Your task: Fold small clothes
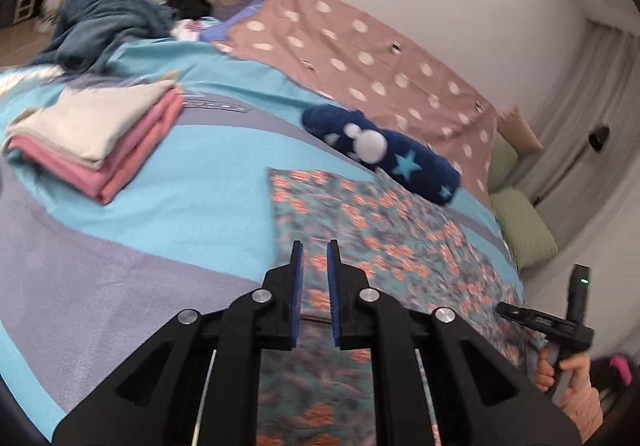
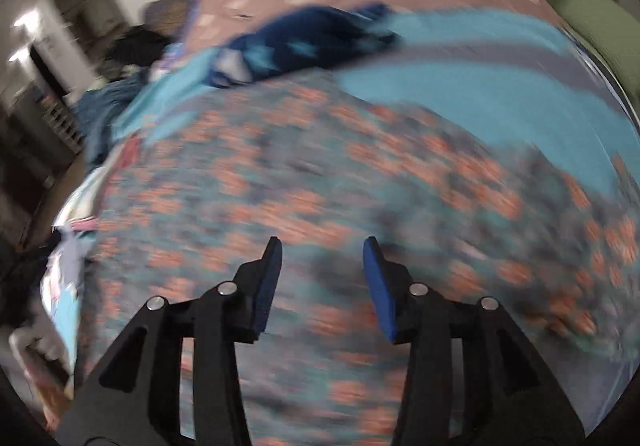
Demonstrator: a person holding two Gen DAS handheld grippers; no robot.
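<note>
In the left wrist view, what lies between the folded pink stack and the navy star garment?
Only bare bedcover, turquoise with grey stripes, lies between the folded stack and the navy star garment. The left wrist view shows it.

A floral cloth (image 1: 372, 230) lay flat on the bed (image 1: 120, 246), directly ahead of the left claw (image 1: 316, 258), whose tips hovered over its near left part. Behind the cloth, touching its far edge, lay a starred garment (image 1: 400, 158). To the left, well apart from the cloth, sat a stack of folded clothes (image 1: 96, 138). Farther back on the left lay a heap of loose clothes (image 1: 108, 18). A dotted sheet (image 1: 360, 46) ran along the bed's far side, and pillows (image 1: 524, 234) lay at the right end. The right claw (image 2: 322, 246) hung above the floral cloth.
</note>
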